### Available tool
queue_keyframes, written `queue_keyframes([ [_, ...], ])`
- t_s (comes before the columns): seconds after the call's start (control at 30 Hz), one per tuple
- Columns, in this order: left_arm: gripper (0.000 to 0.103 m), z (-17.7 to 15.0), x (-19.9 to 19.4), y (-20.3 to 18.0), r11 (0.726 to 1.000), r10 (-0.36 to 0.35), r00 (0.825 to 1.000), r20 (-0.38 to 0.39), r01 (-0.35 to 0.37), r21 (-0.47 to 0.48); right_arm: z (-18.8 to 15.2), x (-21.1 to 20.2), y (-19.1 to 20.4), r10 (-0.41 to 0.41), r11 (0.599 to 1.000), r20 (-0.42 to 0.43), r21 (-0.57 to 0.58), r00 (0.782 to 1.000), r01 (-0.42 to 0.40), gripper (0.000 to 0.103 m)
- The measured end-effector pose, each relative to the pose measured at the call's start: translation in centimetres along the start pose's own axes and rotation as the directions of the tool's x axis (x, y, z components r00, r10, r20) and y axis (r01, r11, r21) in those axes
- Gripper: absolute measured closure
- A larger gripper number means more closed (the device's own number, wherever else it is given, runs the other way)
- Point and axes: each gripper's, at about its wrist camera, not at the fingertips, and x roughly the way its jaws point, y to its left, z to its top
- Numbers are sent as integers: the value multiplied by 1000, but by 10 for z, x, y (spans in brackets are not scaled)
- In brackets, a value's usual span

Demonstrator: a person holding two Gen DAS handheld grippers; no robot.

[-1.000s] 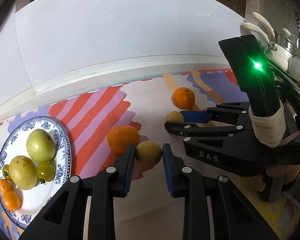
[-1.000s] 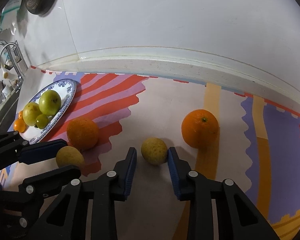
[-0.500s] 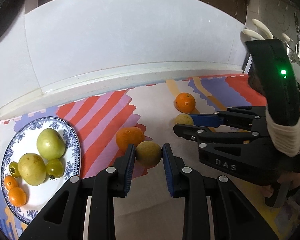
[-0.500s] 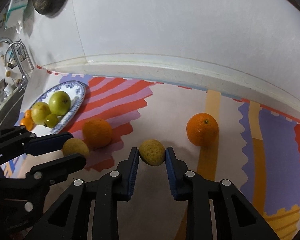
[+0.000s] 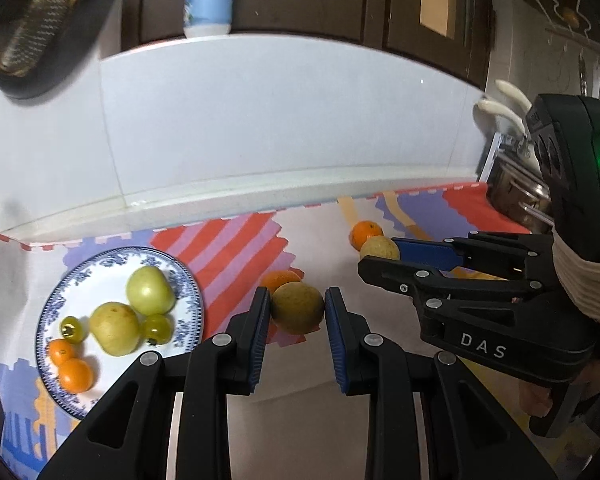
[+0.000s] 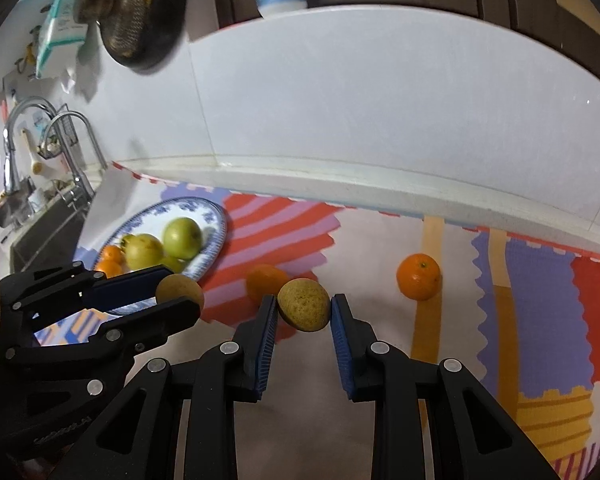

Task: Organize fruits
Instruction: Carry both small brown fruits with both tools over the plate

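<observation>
Each gripper, left (image 5: pixel 296 312) and right (image 6: pixel 303 312), is clamped on a brown fruit, with the plate (image 5: pixel 56 304) at lower left, nearer the left one.

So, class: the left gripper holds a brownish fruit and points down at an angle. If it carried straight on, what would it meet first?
Probably the orange lying on the mat just behind the held fruit, though depth is hard to judge. The plate lies off to the left gripper's side, out of that line.

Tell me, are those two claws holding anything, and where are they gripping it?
Yes. The left gripper clamps a yellow-brown fruit by its sides; the right gripper clamps another round fruit the same way.
</observation>
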Motion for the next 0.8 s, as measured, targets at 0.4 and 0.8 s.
queue_keyframes([
  [0.4,75,2,-51,31,996,82,994,77,-79,-45,23,-27,49,55,996,86,-70,995,-49,74],
  [0.8,75,3,-79,83,971,225,967,121,-211,-116,51,-7,101,148,982,106,-137,983,-133,75],
])
